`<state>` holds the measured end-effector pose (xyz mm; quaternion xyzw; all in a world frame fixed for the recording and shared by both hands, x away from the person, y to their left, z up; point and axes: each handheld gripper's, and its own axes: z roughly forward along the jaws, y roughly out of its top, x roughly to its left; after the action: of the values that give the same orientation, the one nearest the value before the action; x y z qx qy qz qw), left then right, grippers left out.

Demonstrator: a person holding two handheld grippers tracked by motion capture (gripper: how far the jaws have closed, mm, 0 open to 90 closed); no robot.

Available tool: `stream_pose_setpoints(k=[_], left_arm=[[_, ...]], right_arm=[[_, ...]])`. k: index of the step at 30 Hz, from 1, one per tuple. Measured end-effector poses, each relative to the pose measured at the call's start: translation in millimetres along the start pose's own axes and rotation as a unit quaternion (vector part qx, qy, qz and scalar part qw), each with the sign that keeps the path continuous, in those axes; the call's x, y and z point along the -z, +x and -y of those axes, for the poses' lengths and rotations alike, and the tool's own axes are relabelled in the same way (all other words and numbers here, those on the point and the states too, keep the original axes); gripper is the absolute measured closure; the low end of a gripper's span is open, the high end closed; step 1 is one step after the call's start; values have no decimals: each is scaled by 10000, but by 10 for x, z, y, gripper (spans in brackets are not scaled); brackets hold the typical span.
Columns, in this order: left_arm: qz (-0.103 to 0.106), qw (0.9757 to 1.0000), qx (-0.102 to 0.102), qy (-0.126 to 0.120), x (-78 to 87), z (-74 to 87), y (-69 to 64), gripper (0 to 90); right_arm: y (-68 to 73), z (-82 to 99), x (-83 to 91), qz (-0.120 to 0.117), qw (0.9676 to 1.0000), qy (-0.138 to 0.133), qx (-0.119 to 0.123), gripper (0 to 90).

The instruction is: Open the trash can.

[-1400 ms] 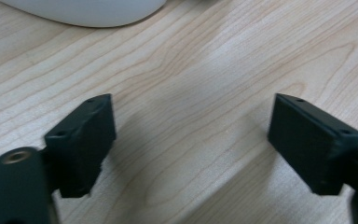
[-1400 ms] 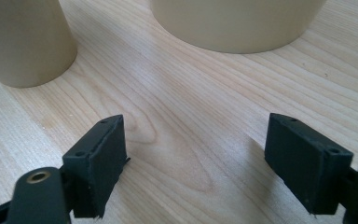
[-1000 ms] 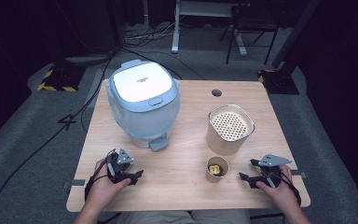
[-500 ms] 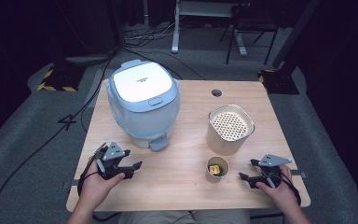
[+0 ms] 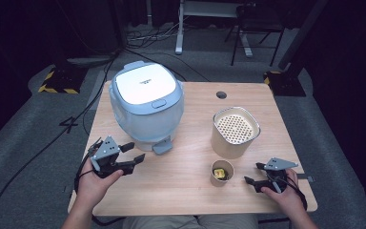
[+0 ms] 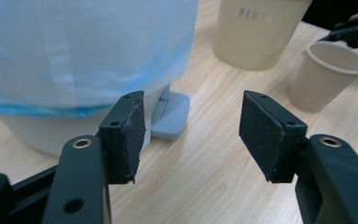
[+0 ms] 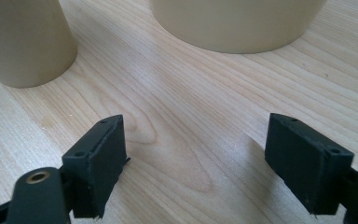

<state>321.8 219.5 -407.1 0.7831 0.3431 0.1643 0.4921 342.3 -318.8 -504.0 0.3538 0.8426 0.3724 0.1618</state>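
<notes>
A light-blue rice cooker [image 5: 145, 107] with a shut white lid stands at the table's back left; its body [image 6: 84, 56] looms close in the left gripper view. My left gripper [image 5: 134, 151] hovers above the table just in front and to the left of it, pointing at its base tab [image 6: 170, 114]. Its jaws are open and have just been closing, with nothing between them. A beige tub [image 5: 234, 131] holding a perforated insert stands at the right. In front of it is a small paper cup [image 5: 222, 172] with something yellow inside. My right gripper [image 5: 252, 174] rests open beside the cup.
The wooden table [image 5: 190, 200] has a round cable hole [image 5: 221, 95] near its far edge. Cables and furniture legs lie on the dark floor behind. In the right gripper view, the cup [image 7: 23, 42] and the tub [image 7: 233, 23] stand just ahead of the jaws.
The left hand has lifted its gripper off the table and drawn it slightly left, and the jaws have narrowed a little. The right hand and gripper have stayed still.
</notes>
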Motion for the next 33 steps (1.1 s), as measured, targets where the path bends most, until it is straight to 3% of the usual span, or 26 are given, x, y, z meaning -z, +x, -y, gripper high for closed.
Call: stream_pose_setpoints(k=[3, 5, 12, 18, 24, 33], left_arm=[[155, 9998, 58, -76, 11, -54, 23, 454], [428, 9987, 142, -256, 48, -168, 48, 479], [582, 9973, -230, -380, 149, -513, 40, 532], [948, 9926, -450, -609, 164, -765, 45, 645], [1125, 9886, -372, -928, 172, -1005, 127, 735], [1155, 9866, -349, -1096, 137, -1242, 231, 770]], right_arm=[[5, -3, -3, 20, 10000, 1, -16, 209], [0, -4, -2, -13, 10000, 6, -28, 215], [-2, -3, -2, -23, 10000, -3, -20, 220], [-2, -2, -1, -30, 10000, -21, -5, 233], [2, 0, 2, -50, 10000, -36, 19, 253], [1, 0, 2, -49, 10000, -41, 16, 254]])
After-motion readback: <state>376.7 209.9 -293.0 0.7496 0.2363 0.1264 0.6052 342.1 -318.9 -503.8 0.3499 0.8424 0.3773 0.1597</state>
